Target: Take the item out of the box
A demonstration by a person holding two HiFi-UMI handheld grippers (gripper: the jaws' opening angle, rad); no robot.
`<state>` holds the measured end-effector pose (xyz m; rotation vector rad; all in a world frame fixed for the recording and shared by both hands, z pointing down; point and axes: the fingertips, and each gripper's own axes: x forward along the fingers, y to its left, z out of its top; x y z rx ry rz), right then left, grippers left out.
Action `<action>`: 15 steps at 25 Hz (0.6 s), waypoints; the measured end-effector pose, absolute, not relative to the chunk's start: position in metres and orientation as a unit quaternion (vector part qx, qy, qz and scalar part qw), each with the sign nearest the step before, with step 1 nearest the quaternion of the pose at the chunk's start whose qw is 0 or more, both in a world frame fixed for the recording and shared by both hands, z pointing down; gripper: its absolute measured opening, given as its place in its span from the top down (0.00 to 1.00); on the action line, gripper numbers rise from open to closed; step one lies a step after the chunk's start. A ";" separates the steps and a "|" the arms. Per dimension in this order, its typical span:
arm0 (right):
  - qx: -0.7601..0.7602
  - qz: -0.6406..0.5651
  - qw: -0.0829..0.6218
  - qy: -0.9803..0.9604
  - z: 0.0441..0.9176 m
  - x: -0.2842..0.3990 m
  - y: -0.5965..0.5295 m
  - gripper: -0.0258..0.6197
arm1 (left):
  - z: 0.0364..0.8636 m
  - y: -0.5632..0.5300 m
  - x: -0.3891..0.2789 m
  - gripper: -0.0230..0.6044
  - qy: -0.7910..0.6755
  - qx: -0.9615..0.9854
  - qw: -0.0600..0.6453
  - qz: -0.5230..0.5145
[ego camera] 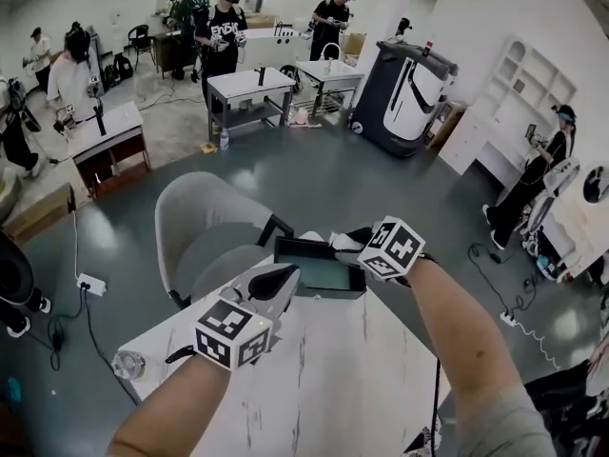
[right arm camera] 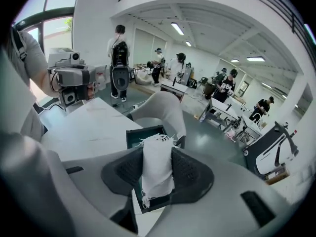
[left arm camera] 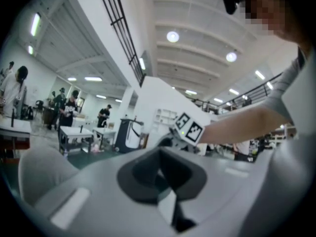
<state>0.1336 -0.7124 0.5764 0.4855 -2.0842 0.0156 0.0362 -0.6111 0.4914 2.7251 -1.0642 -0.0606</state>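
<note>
a: was it out yet?
b: nearly. the box (ego camera: pixel 319 293) lay open on the table (ego camera: pixel 333 369), and the right gripper (right arm camera: pixel 157 179) was clamped on the cloth roll (right arm camera: pixel 158 152), clear above the box.
a: and the left gripper (left arm camera: pixel 160 174)?
b: jaws together, empty. only setting the roll down seemed left.

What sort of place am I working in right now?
Probably a big open lab or training hall: other people stand at small work tables across a wide bare floor, under strip ceiling lights.
</note>
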 end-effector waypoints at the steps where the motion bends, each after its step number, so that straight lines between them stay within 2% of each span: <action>1: 0.209 0.010 0.470 -0.857 0.567 0.134 -0.711 0.72 | 0.484 -0.614 0.037 0.96 -0.361 0.926 0.106 -0.020; 15: 0.329 0.039 0.380 -0.864 0.466 0.150 -0.669 0.72 | 0.403 -0.603 0.046 0.96 -0.325 0.940 0.099 -0.030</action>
